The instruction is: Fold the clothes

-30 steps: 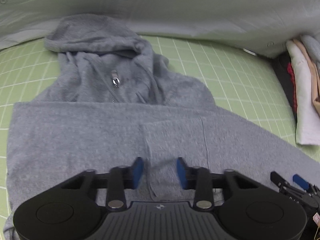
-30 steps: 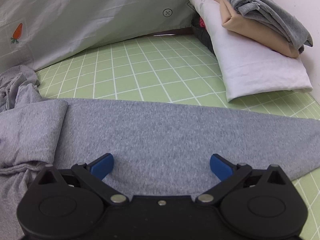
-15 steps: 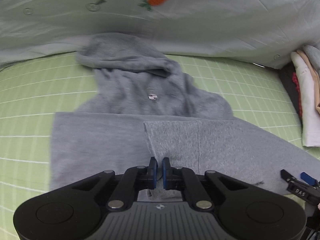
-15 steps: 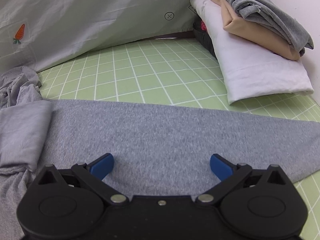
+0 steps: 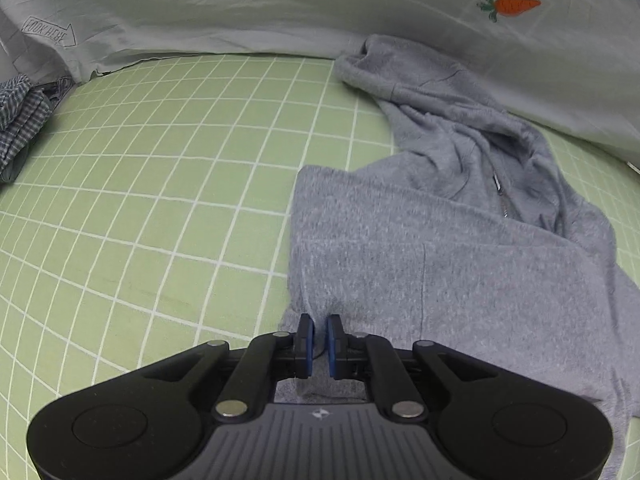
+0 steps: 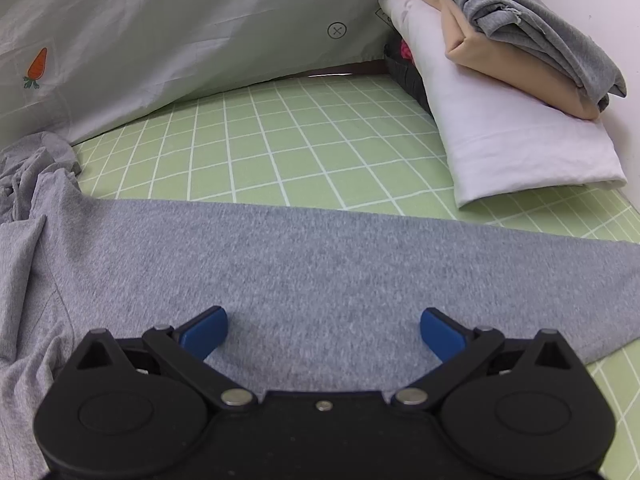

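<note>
1. Left gripper [image 5: 318, 340]: blue pads pinched nearly together on a fold of the grey fleece zip hoodie [image 5: 440, 248], at its near-left lower edge. A sliver of fabric shows between the pads, so it is clamped on cloth, not empty.
2. Right gripper [image 6: 323, 330]: blue fingers spread wide, nothing between the pads. It hangs over a flat grey sleeve/panel of the same hoodie [image 6: 320, 264]; can't tell if the tips touch the fabric.
3. The hoodie lies on the light green bedsheet with a white grid [image 5: 160, 184]. In the left wrist view the body sits right of centre, lower half folded into a flat rectangle, left edge straight against bare sheet.
4. Beyond the fold: metal zipper pull [image 5: 497, 181] at the chest, crumpled hood [image 5: 404, 76] further back, its tip against the pale grey quilt printed with a carrot [image 5: 280, 12].
5. In the right wrist view the grey panel runs across the frame from left to the right edge, with bare sheet behind it.
6. Far right: stack of folded clothes [image 6: 512, 92], white piece at the bottom, beige one above, grey one on top, leaning toward the wall.
7. Far left in the left wrist view: bunched blue-white checked cloth [image 5: 20, 128] at the sheet's edge, well apart from the hoodie.
</note>
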A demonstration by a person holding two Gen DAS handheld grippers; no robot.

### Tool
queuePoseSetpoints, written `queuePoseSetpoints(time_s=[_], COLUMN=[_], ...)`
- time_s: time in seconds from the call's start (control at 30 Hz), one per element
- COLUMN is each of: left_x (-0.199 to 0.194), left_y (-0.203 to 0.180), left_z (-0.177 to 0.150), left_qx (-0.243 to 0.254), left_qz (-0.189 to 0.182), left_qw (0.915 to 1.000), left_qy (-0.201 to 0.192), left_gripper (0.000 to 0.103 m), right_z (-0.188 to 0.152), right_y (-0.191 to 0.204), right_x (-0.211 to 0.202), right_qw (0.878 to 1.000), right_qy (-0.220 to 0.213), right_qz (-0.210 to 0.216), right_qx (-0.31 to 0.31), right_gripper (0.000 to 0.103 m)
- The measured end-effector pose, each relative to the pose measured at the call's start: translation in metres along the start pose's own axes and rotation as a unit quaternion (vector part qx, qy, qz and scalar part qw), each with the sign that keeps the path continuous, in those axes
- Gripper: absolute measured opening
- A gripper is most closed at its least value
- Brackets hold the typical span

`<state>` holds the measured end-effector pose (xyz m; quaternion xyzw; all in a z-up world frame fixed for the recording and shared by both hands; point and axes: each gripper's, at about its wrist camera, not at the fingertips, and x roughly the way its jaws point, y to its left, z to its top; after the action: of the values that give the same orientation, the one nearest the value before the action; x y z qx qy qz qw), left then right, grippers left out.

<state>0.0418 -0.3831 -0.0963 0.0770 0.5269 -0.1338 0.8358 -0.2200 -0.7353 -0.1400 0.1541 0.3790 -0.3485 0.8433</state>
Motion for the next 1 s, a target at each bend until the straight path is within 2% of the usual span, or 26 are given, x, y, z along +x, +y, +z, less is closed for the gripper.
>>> queuePoseSetpoints(time_s=[0.2, 0.27, 0.33, 0.37, 0.5, 0.57, 0.63, 0.83, 1.0], left_x=[0.005, 0.004, 0.002, -0.002, -0.019, -0.030, -0.043, -0.076, -0.097], left_y=[-0.004, -0.003, -0.001, -0.001, -0.010, -0.018, -0.027, -0.053, -0.069], left_z=[-0.004, -0.003, -0.002, -0.002, -0.002, -0.004, -0.007, -0.023, -0.030], left_qx=[-0.003, -0.012, -0.024, -0.026, -0.016, -0.006, 0.001, 0.026, 0.045], left_qz=[0.011, 0.009, -0.008, -0.008, -0.011, -0.012, -0.014, -0.016, -0.010], left_qw=[0.9999, 0.9999, 0.9997, 0.9996, 0.9996, 0.9994, 0.9991, 0.9976, 0.9970], left_qy=[-0.005, -0.006, -0.002, -0.006, -0.021, -0.031, -0.041, -0.062, -0.062], left_gripper=[0.014, 0.028, 0.072, 0.078, 0.078, 0.081, 0.089, 0.089, 0.089], right_z=[0.007, 0.008, 0.007, 0.008, 0.008, 0.009, 0.007, -0.001, 0.002], right_y=[0.001, 0.002, 0.004, 0.005, 0.007, 0.005, 0.001, -0.016, -0.053], right_x=[0.004, 0.004, 0.004, 0.004, 0.004, 0.004, 0.003, -0.005, -0.008], right_qw=[1.000, 1.000, 0.999, 0.999, 0.998, 0.999, 0.999, 0.999, 0.999], right_qy=[0.024, 0.026, 0.028, 0.029, 0.037, 0.045, 0.042, 0.022, -0.011], right_qz=[-0.003, -0.008, -0.017, -0.021, -0.026, -0.015, -0.004, 0.029, 0.004], right_qx=[0.006, 0.010, 0.022, 0.027, 0.036, 0.026, 0.017, -0.029, -0.043], right_gripper=[0.103, 0.103, 0.103, 0.103, 0.103, 0.103, 0.103, 0.103, 0.103])
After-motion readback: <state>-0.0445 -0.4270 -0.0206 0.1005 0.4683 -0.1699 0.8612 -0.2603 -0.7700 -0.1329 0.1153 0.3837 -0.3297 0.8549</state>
